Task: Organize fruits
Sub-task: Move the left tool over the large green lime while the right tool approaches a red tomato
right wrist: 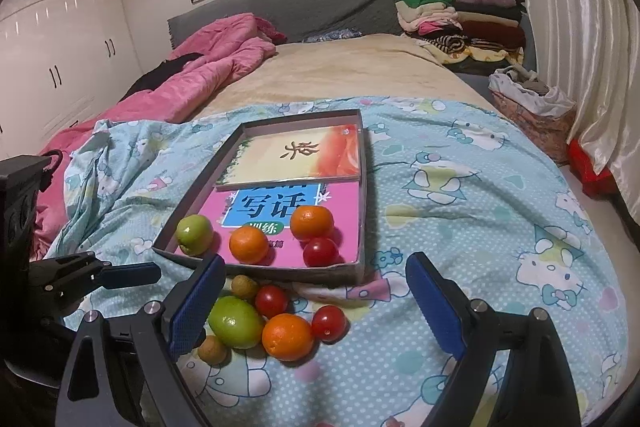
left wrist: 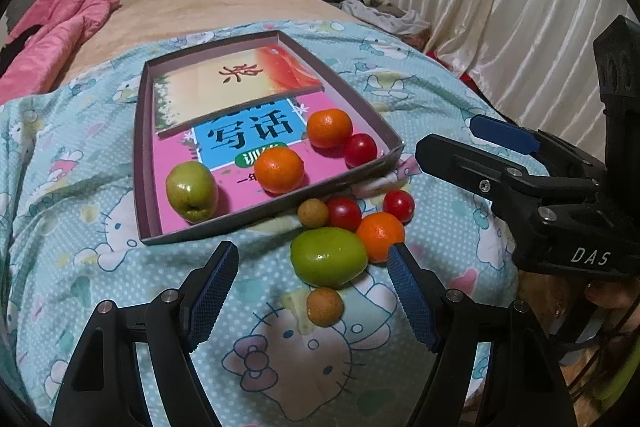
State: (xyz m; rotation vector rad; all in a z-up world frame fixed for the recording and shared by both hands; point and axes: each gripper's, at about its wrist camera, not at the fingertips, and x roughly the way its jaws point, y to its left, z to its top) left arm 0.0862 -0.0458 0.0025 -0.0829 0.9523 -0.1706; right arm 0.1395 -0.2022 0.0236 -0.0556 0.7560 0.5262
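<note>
We are hovering our left gripper point(left wrist: 312, 267), jaws wide and empty, over a smooth oval green fruit point(left wrist: 329, 257) lying crosswise between its ribbed blue pads point(left wrist: 214, 291) on the cartoon-print blanket point(left wrist: 100, 227), just near of the shallow cardboard tray point(left wrist: 141, 131). Our right gripper point(right wrist: 316, 301) is waiting beside it, equally wide, holding nothing.

- Pale blue cartoon-cat sheet point(right wrist: 460, 227) spread near.
- Crumpled pink quilt point(right wrist: 208, 67) far left.
- Folded clothes pile point(right wrist: 460, 23) far right.
- White wardrobe point(right wrist: 60, 39) left, cream curtain point(right wrist: 580, 27) right.
</note>
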